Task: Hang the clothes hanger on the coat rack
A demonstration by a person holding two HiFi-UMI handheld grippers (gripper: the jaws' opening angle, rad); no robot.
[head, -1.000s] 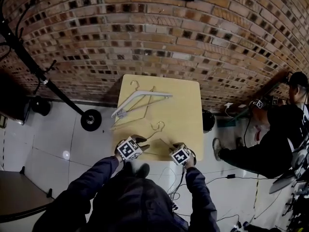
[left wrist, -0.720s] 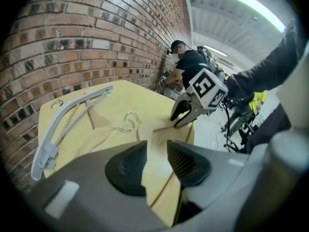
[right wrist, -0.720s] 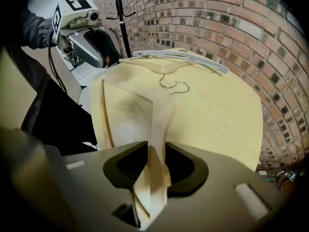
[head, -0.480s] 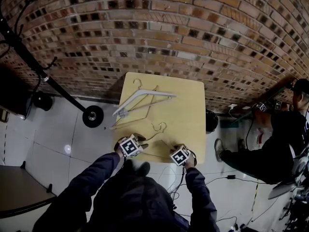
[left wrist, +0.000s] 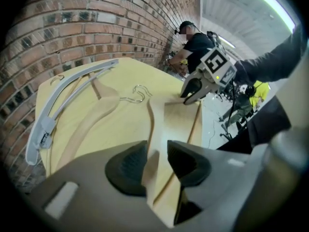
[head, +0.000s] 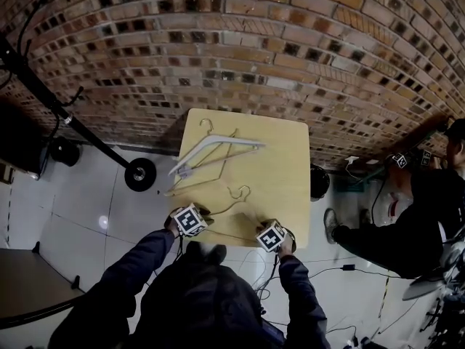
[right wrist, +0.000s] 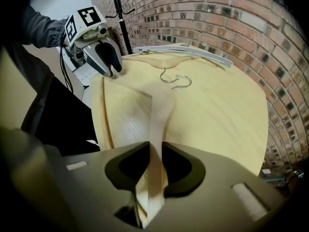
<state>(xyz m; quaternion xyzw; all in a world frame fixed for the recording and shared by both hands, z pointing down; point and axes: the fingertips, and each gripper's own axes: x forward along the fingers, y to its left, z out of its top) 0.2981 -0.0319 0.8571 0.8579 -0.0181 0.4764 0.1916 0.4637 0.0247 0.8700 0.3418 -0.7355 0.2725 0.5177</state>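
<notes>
**Left gripper view:** the left gripper [left wrist: 157,151] sits lower centre with its jaws apart. One arm of the wooden hanger [left wrist: 157,124] stands between the pads. The left pad is right at the wood and a gap shows at the right pad, so there is no clamp. The hanger lies flat on the table [left wrist: 128,129]. The right gripper [left wrist: 187,98] is right of centre, just above the middle, down at the hanger's other arm. A second wooden hanger [left wrist: 94,112] lies at frame left, with a grey plastic hanger [left wrist: 46,129] just beside it further left. A brick wall [left wrist: 96,23] fills the upper left. A person [left wrist: 198,45] is at the top right, well apart from the table.

**Right gripper view:** the right gripper is at bottom centre. Its jaws have just been closing, and both pads now press on the wooden hanger's arm, which runs up from between them toward mid-frame. The left gripper is at the upper left, at the table's edge on the hanger's far arm. The grey plastic hanger is along the top, near the bricks.

**Head view:** both grippers are at lower centre, on the table's near edge, with the wooden hanger spanning between them. The other two hangers lie in the table's upper left part. The coat rack [head: 139,174] stands on the floor left of the table, and its pole slants to the upper left corner. No hanger is on it. Dark sleeves [head: 138,267] come up from the bottom of the frame, and the person is at the right edge.
</notes>
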